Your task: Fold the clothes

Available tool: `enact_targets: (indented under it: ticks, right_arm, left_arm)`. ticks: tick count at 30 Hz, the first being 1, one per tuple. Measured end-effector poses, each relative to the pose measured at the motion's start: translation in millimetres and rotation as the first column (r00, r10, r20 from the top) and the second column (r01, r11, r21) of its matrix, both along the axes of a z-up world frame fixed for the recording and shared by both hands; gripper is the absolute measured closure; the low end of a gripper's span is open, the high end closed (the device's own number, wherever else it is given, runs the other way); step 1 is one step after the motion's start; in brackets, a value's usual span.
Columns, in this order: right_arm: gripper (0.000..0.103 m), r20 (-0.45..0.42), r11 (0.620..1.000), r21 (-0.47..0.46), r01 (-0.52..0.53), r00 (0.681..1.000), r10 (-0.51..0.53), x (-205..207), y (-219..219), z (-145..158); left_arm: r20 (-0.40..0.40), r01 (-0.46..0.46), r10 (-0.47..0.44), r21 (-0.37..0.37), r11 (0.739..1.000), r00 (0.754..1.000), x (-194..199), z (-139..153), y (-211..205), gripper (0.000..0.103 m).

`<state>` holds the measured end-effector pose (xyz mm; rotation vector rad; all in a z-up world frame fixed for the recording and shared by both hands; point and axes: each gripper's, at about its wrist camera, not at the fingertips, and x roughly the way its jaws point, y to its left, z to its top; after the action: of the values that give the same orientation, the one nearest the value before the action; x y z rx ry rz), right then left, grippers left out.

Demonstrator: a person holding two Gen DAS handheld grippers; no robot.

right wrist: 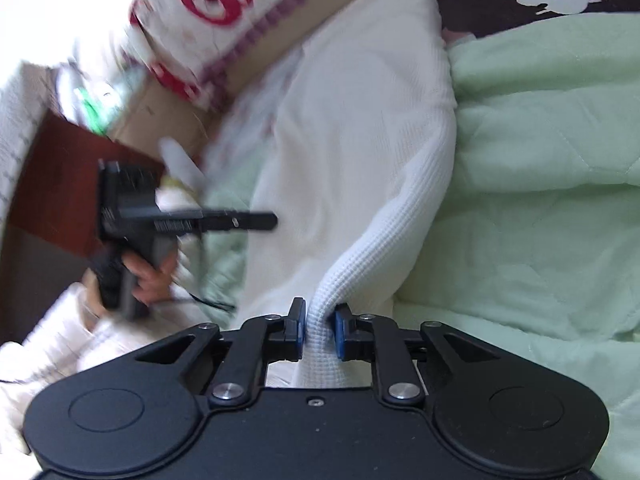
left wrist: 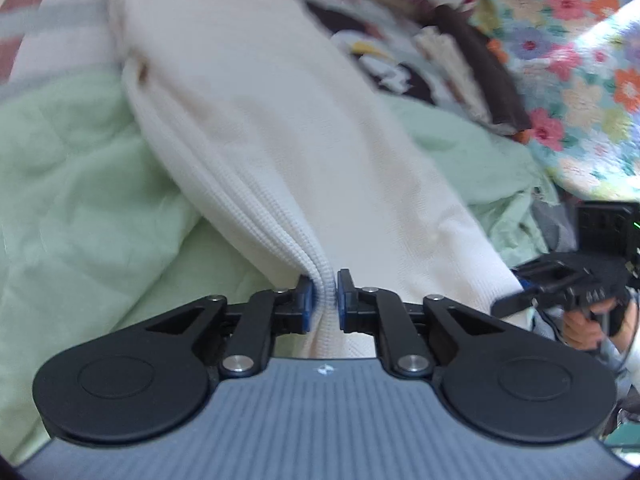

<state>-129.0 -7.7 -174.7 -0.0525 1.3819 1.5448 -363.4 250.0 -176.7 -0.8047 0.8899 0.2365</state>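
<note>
A white waffle-knit garment (left wrist: 280, 120) stretches across a pale green quilt (left wrist: 80, 184). My left gripper (left wrist: 324, 300) is shut on a bunched edge of it, the blue pads (left wrist: 306, 304) pressing the cloth. My right gripper (right wrist: 318, 330) is shut on another edge of the same garment (right wrist: 360, 152), which rises in a ridge from the jaws. The right gripper also shows at the right edge of the left wrist view (left wrist: 560, 284), and the left gripper shows in the right wrist view (right wrist: 180, 220), each held by a hand.
The green quilt (right wrist: 540, 160) covers the bed. A dark cartoon-print fabric (left wrist: 384, 64) and a floral quilt (left wrist: 580, 60) lie beyond. A red bear-print cloth (right wrist: 216, 4), a cardboard box (right wrist: 168, 104) and a brown surface (right wrist: 52, 184) are at left.
</note>
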Motion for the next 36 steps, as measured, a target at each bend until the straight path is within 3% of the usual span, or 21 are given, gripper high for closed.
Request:
enact_targets:
  ticks: [1, 4, 7, 8, 10, 11, 13, 15, 20, 26, 30, 33, 35, 36]
  right_arm:
    - [0.07, 0.006, 1.0, -0.018, 0.0, 1.0, 0.0, 0, -2, -1]
    - [0.052, 0.026, 0.996, -0.061, 0.059, 0.998, -0.057, 2, -6, -6]
    - [0.051, 0.053, 0.981, -0.13, 0.147, 0.989, -0.141, 10, -12, -18]
    - [0.052, 0.066, 0.973, -0.145, 0.178, 0.983, -0.17, 14, -13, -22]
    - [0.054, 0.04, 0.963, -0.14, 0.229, 0.973, -0.225, 21, -18, -29]
    - [0.087, 0.018, 0.967, -0.133, 0.216, 0.976, -0.216, 21, -21, -30]
    - [0.091, -0.002, 0.99, -0.104, 0.097, 0.995, -0.098, 12, -24, -23]
    - [0.091, 0.034, 0.998, -0.059, -0.002, 0.999, 0.004, 3, -31, -6]
    - [0.091, 0.093, 0.988, -0.155, -0.002, 0.996, 0.017, 4, -41, -20]
    - [0.091, -0.033, 0.982, -0.187, -0.026, 0.999, 0.02, -3, -61, -38]
    - [0.087, -0.079, 0.981, -0.192, -0.017, 0.997, 0.002, -2, -51, -35]
    - [0.073, -0.058, 0.981, -0.194, -0.013, 0.998, 0.002, -7, -43, -33]
    - [0.07, -0.046, 0.982, -0.189, 0.006, 0.999, -0.015, -12, -38, -35]
    - [0.068, -0.04, 0.985, -0.173, 0.005, 0.999, -0.013, -14, -39, -35]
  left_arm:
    - [-0.017, -0.001, 0.001, 0.003, 1.0, 1.0, 0, -3, 0, 0.085]
    - [-0.044, 0.003, -0.001, 0.029, 1.0, 0.999, 3, -6, -1, 0.047]
    - [-0.084, 0.018, -0.014, 0.039, 0.999, 0.996, 9, -15, -3, 0.048]
    - [-0.09, 0.031, -0.027, 0.05, 0.998, 0.996, 9, -15, -4, 0.055]
    - [-0.096, 0.067, -0.059, 0.081, 0.994, 0.994, 8, -13, -9, 0.097]
    - [-0.099, 0.085, -0.075, 0.096, 0.992, 0.992, 7, -12, -11, 0.098]
    - [-0.092, 0.101, -0.093, 0.089, 0.991, 0.991, -2, -8, -12, 0.098]
    - [-0.089, 0.093, -0.087, 0.068, 0.993, 0.992, -7, -8, -10, 0.098]
    - [-0.087, 0.06, -0.059, 0.012, 0.998, 0.994, -16, -11, -4, 0.098]
    - [-0.088, 0.042, -0.044, -0.034, 0.999, 0.995, -18, -15, -2, 0.097]
    - [-0.079, 0.071, -0.076, -0.057, 0.996, 0.994, -14, -16, -6, 0.097]
    - [-0.052, 0.136, -0.14, -0.065, 0.989, 0.989, -9, -14, -16, 0.09]
    - [-0.05, 0.2, -0.203, -0.051, 0.978, 0.978, -3, -13, -26, 0.067]
    - [-0.054, 0.236, -0.239, -0.045, 0.971, 0.97, 0, -13, -32, 0.062]
